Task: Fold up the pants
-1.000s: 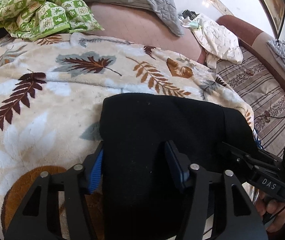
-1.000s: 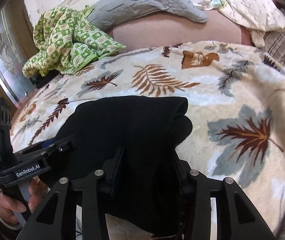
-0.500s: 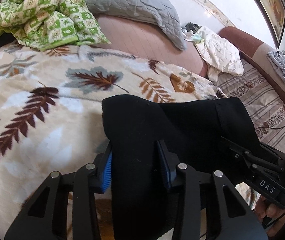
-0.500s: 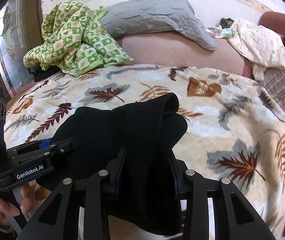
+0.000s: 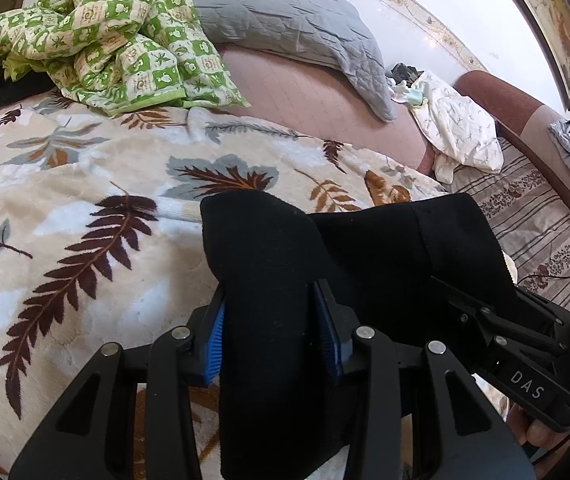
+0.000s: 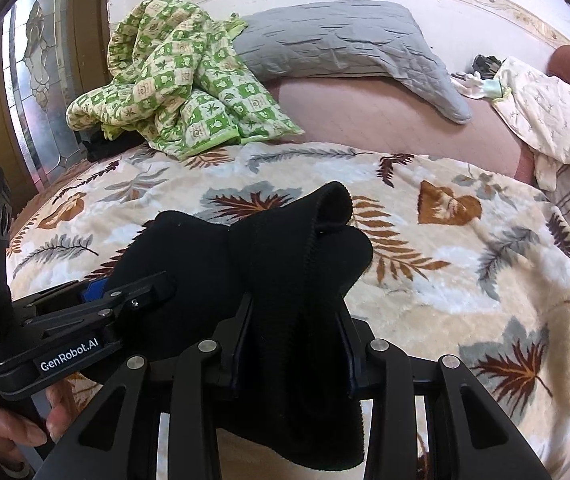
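Black pants (image 5: 365, 248) hang bunched between my two grippers above a leaf-print blanket (image 5: 85, 184). In the left wrist view my left gripper (image 5: 269, 300) is shut on a thick fold of the black cloth, blue pads pressing both sides. My right gripper (image 6: 293, 308) is likewise shut on a ribbed fold of the pants (image 6: 205, 248), which rises ahead of its fingers. Each view shows the other gripper at the side, its tips buried in the cloth. The cloth's lower part droops under the jaws, out of sight.
A green checked quilt (image 5: 117, 40) and a grey pillow (image 5: 285, 28) lie at the bed's far side. A white cloth (image 5: 457, 132) sits at the right, beside a striped cover (image 5: 533, 216). A hand (image 6: 5, 432) grips the left handle.
The left jaws closed onto the black cloth. Both grippers rose with the pants, whose held edge now stands up off the blanket, and more of the far bed shows.
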`<state>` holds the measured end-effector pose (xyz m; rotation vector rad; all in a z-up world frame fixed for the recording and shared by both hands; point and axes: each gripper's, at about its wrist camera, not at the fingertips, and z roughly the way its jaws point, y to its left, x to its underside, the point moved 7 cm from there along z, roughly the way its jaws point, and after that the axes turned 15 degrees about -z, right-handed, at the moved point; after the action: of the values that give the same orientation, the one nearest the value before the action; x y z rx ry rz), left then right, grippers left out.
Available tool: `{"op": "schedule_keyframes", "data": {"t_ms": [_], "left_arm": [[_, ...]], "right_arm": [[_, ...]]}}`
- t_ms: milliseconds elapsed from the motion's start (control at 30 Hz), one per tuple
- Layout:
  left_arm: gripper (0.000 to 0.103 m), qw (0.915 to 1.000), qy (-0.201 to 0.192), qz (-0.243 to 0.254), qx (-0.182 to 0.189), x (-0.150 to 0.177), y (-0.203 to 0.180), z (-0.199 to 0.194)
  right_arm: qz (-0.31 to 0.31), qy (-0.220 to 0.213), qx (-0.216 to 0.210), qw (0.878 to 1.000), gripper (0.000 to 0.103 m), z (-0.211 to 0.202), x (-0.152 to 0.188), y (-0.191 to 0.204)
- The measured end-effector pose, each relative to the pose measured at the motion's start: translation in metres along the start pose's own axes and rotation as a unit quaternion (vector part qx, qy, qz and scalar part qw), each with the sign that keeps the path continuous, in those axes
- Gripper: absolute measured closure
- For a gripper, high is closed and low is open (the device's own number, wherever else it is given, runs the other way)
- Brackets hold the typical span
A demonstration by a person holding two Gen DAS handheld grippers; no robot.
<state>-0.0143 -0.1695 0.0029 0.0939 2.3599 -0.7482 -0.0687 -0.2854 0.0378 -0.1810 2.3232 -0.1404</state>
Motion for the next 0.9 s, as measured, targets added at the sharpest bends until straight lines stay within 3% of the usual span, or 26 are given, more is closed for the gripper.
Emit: {"op": "schedule_keyframes", "data": {"t_ms": [900], "left_arm": [[0.065, 0.9999, -0.008, 0.005, -0.01, -0.009, 0.003, 0.004]], "right_arm": [[-0.001, 0.005, -0.01, 1.0, 0.067, 0.02, -0.01, 0.002]]}}
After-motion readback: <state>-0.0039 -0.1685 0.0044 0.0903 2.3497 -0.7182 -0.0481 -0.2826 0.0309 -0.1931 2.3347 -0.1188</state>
